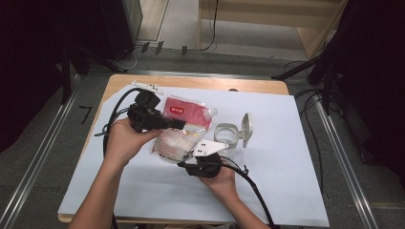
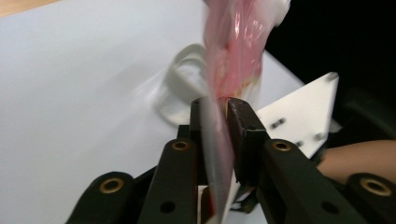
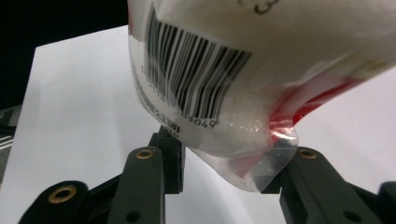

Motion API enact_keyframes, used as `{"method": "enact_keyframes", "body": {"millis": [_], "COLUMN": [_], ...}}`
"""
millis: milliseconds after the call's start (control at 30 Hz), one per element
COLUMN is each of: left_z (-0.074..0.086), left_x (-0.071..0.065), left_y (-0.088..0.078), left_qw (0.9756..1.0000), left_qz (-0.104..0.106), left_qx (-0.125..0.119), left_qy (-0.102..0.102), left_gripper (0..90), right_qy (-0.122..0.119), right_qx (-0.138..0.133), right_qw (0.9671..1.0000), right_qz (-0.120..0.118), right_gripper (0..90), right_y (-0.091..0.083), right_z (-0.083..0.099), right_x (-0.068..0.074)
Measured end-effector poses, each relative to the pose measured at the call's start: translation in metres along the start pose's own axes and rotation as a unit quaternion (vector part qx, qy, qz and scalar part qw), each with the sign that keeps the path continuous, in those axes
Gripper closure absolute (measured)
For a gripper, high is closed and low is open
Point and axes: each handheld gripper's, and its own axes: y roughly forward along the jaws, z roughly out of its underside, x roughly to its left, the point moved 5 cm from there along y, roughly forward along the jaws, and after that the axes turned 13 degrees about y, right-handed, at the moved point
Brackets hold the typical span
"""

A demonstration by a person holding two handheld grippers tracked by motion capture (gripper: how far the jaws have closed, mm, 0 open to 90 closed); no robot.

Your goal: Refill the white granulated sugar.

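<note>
White sheet covers the wooden counter; grey floor and dark rig frames around it.

Pouch: pink-and-white plastic bag with white granular fill, held up off the sheet near counter centre, between both tongs.

Left tongs: come in from 9 o'clock of the pouch, jaws nearly together with the pouch's thin sealed edge sandwiched between them. Left gripper view shows the film running straight through the gap, pads against it on both sides, so it's pinched. Jaws only a sliver apart, film-thick.

Right tongs: sit at 6 o'clock of the pouch, under its lower end. Right gripper view: the barcode corner hangs down between the two jaws, jaws part-open. The right jaw touches the clear corner flap; the left jaw stands just off the bag with a visible gap. Not clamped.

Clear round container with its white flip lid standing open sits on the sheet at 3 o'clock of the pouch, just beside it, at 1 o'clock of the right tongs. It also appears blurred behind the pouch in the left gripper view.

Cables trail from both tongs toward the near counter edge.
</note>
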Motion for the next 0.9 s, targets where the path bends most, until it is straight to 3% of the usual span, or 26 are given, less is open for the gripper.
{"method": "enact_keyframes", "body": {"millis": [100,133,267,367,600,733,833,900], "left_z": [0.003,0.005,0.008,0.007,0.005,0.000,0.000,0.001], "left_x": [0.000,0.001,0.002,-0.001,-0.003,-0.008,-0.008,-0.006], "left_y": [0.003,0.007,0.012,0.011,0.000,-0.004,-0.004,0.001], "left_qw": [0.9999,0.9995,0.9987,0.9979,0.9948,0.9921,0.9909,0.9922], "left_qz": [0.007,0.016,0.026,0.045,0.076,0.100,0.106,0.087], "left_qx": [0.008,0.025,0.043,0.043,0.025,0.009,0.002,0.013], "left_qy": [0.009,0.014,-0.003,-0.020,-0.063,-0.075,-0.082,-0.088], "left_gripper": [80.2,79.6,83.3,89.7,90.0,90.0,90.0,90.0], "right_qy": [0.000,0.005,0.012,0.006,0.003,-0.012,-0.025,-0.016], "right_qx": [0.003,0.005,0.009,0.008,-0.007,-0.012,-0.039,-0.046], "right_qw": [1.0000,1.0000,0.9998,0.9999,0.9999,0.9998,0.9985,0.9986], "right_qz": [-0.001,-0.004,-0.014,-0.010,-0.014,0.012,0.030,0.022], "right_gripper": [63.0,63.0,63.2,63.1,61.1,59.0,60.0,61.1], "right_y": [-0.001,-0.002,-0.003,-0.002,0.001,0.007,0.005,0.003], "right_z": [0.002,0.002,0.002,0.003,0.002,0.006,0.004,0.002], "right_x": [-0.001,0.000,0.001,0.002,0.006,0.006,0.006,0.009]}}
